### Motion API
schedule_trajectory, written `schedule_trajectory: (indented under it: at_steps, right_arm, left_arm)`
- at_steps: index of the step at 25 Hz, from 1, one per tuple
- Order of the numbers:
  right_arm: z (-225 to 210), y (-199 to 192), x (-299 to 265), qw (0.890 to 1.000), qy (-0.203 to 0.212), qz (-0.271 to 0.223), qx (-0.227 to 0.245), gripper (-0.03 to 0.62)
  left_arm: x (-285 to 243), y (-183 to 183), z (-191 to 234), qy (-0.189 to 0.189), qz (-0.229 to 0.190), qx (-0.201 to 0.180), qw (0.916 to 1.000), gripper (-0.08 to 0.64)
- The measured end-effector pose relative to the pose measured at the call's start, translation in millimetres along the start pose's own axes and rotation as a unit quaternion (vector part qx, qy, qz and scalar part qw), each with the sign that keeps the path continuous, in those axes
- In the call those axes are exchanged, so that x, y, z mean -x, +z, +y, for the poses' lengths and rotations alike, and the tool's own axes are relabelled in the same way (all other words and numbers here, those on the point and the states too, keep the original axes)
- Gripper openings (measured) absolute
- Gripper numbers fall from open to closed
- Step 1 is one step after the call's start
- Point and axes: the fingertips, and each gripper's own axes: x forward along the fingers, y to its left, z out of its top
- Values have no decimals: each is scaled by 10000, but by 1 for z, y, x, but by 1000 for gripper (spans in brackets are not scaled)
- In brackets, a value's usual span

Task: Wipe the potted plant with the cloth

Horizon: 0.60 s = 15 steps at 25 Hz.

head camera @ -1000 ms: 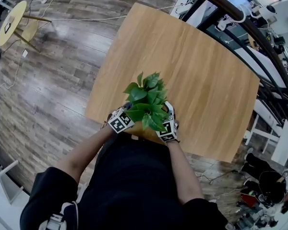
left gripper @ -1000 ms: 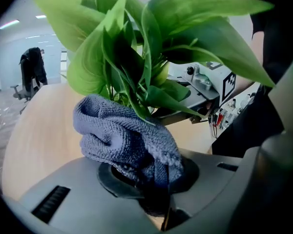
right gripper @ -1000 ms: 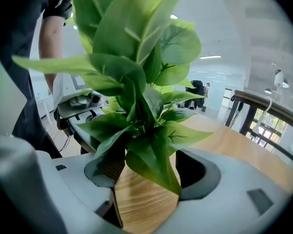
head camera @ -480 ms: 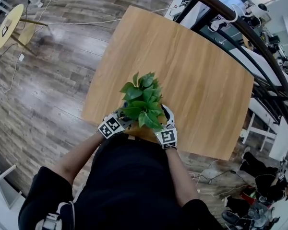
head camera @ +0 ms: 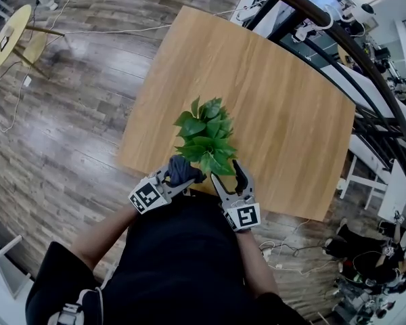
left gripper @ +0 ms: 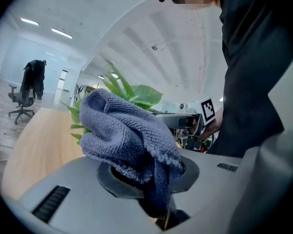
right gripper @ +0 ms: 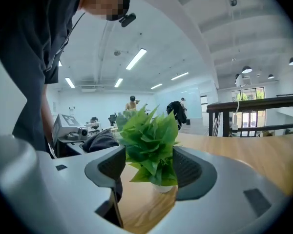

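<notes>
Pale wooden table (head camera: 291, 114) on dark plank flooring (head camera: 68, 127), seen from above a person in a black top. Potted plant (head camera: 204, 137), leafy green in a small white pot (right gripper: 161, 188), stands upright near the table edge closest to the person. Left gripper (head camera: 181, 176), just on the person's side of the plant, has its jaws clamped on a bunched grey-blue cloth (head camera: 181, 167), which sits against the nearest leaves. Right gripper (head camera: 225, 172) hovers beside it, also on the person's side of the plant, jaws spread wide and gripping nothing. The plant shows through the gap, farther along the table.
</notes>
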Motion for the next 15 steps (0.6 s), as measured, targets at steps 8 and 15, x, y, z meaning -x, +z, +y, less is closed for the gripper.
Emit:
schedule_trajectory:
  at_steps: [8,15]
  right_arm:
    - [19,46,31,9974,-440,-571,87,305]
    - [20,64,56,9928,-426,-1074,-302,21]
  left_arm:
    - [36,61,6,630,-765,-333,9945,94]
    - [41,82,-18,595,-958,-629,9916,94]
